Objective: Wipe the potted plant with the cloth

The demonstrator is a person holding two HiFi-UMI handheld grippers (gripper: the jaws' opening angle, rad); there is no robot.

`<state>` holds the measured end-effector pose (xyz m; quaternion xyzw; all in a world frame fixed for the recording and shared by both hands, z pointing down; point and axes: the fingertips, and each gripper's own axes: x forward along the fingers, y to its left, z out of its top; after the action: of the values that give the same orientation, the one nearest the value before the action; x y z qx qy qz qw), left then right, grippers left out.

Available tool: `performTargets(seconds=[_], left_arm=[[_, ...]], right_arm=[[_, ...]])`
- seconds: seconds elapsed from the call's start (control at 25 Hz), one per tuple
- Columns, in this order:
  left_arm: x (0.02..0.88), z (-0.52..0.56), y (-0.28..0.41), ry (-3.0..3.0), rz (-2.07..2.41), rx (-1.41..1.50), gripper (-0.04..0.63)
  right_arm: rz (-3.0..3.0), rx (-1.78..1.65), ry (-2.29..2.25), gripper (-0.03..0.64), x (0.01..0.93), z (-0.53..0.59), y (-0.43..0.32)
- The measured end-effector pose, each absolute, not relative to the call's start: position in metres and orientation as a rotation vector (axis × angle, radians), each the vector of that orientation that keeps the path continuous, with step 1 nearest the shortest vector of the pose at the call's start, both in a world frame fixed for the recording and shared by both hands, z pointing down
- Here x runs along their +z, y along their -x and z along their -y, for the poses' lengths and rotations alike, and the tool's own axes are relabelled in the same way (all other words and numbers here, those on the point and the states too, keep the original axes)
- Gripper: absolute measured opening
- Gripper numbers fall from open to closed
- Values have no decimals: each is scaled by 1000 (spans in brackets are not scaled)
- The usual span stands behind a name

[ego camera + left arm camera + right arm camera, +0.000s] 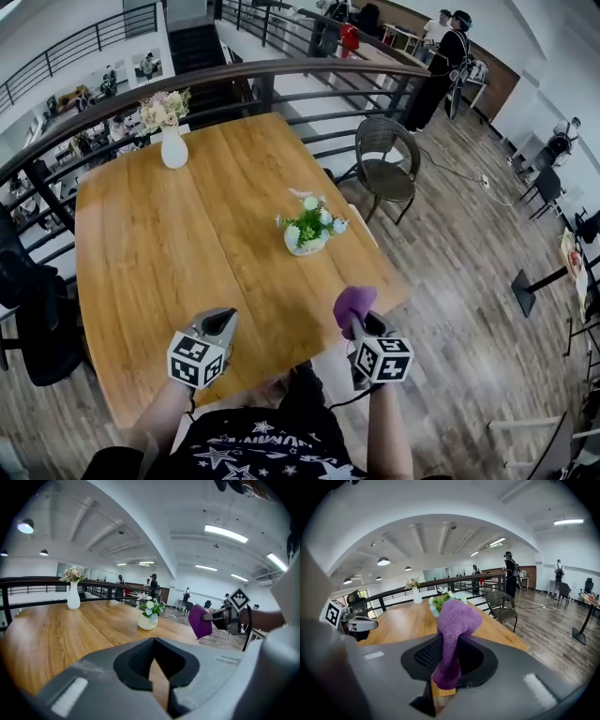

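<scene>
Holding cloth (353,304): right gripper (364,323), jaws clamped. Left gripper (219,322): closed, empty. Plant (308,229): on table (150,253), eleven o'clock from cloth, apart. Step: approach, seemingly. Next: probably bring cloth onto leaves, lightly.

White vase (174,148) at table (159,272) far corner; wicker chair (386,173) beside.

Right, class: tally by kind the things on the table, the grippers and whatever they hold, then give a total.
potted plant: 1
vase: 1
cloth: 1
grippers: 2, left gripper and right gripper
Total: 5
</scene>
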<state>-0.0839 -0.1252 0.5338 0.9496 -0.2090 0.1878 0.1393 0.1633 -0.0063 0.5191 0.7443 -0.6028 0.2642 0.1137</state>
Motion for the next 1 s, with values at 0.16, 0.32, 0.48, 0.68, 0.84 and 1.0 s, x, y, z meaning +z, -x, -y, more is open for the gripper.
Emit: performTargets(seconds=[0.16, 0.32, 0.48, 0.68, 0.84, 1.0], left_arm=[[537, 142, 65, -2707, 697, 543, 2], [533, 155, 42, -2695, 758, 522, 2], [528, 170, 21, -2683, 829, 512, 2], [524, 175, -4, -2653, 831, 562, 39], [527, 180, -26, -2677, 799, 612, 125], [537, 182, -46, -2742, 808, 677, 257]], right_arm=[[1822, 773, -2098, 81, 524, 40, -191], [1858, 756, -2039, 81, 526, 72, -223], [1865, 753, -1986, 81, 534, 99, -255], [1902, 767, -1881, 81, 537, 128, -277], [1906, 764, -1826, 81, 540, 151, -294], [1913, 746, -1745, 81, 553, 168, -308]])
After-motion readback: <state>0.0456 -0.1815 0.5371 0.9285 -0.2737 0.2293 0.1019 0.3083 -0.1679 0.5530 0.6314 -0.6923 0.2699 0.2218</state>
